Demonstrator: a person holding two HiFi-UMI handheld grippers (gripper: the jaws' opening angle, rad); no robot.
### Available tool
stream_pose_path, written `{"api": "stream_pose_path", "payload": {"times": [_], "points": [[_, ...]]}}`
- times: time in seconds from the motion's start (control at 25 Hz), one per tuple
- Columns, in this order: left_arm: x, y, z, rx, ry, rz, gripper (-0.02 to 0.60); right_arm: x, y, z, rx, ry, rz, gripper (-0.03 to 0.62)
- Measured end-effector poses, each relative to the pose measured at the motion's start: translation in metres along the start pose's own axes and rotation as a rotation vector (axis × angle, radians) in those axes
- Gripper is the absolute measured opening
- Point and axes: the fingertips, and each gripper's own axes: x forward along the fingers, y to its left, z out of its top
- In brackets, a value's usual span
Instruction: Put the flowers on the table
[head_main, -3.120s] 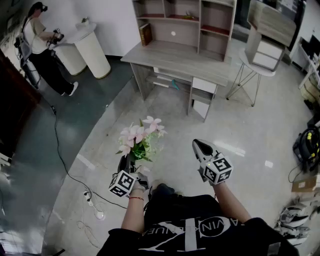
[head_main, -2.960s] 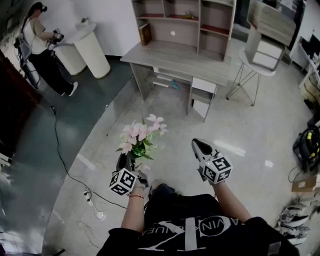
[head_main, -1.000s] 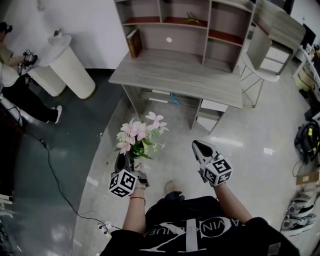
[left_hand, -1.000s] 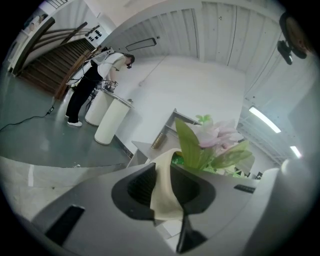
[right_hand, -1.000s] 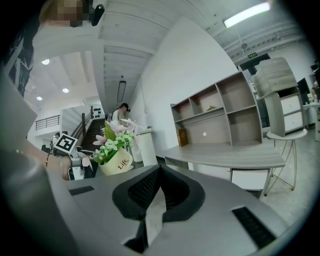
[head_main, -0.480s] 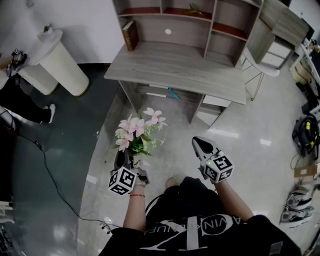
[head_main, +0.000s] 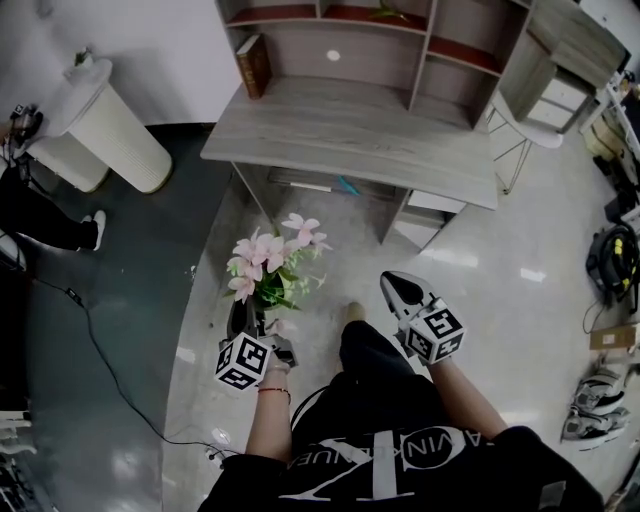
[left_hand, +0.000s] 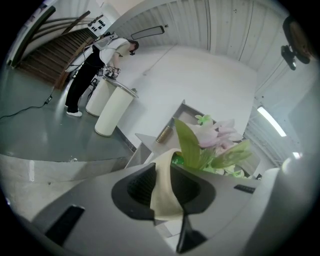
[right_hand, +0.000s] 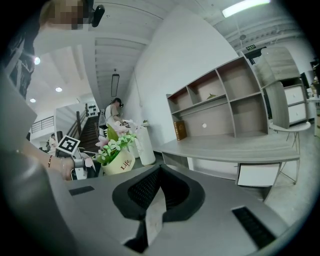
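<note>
My left claw (head_main: 245, 318) is clamped on the rim of the cream round pot of pink flowers (head_main: 268, 262), upright above the floor, short of the grey wooden desk (head_main: 350, 130). My right claw (head_main: 400, 290) is closed, empty. I'd keep the pot level and lower it onto bare desktop.

Left gripper view: only a cream strip of the pot (left_hand: 164, 190) shows between the jaws, the rest is under the gripper body. Head view: the flowers (head_main: 268, 262) and the left gripper (head_main: 248, 318) cover the pot almost fully. Person (head_main: 40, 210) at 9 o'clock is cut by the edge, only legs and a shoe show. Shelf unit (head_main: 400, 50) is cut off at 12 o'clock. Spine print on the book (head_main: 252, 64) is too small to read. Gear (head_main: 612, 275) at 3 o'clock is cut off, can't tell what it is.
</note>
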Motion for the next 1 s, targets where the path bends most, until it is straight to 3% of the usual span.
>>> {"api": "stream_pose_path", "payload": {"times": [0.56, 1.0], "points": [[0.122, -0.023, 0.044, 0.018, -0.021, -0.054, 0.089, 0.084, -0.065, 0.055, -0.013, -0.051, -0.028, 0.011], [0.196, -0.047, 0.048, 0.020, 0.003, -0.083, 0.089, 0.117, -0.117, 0.074, -0.018, -0.045, -0.064, 0.011]]}}
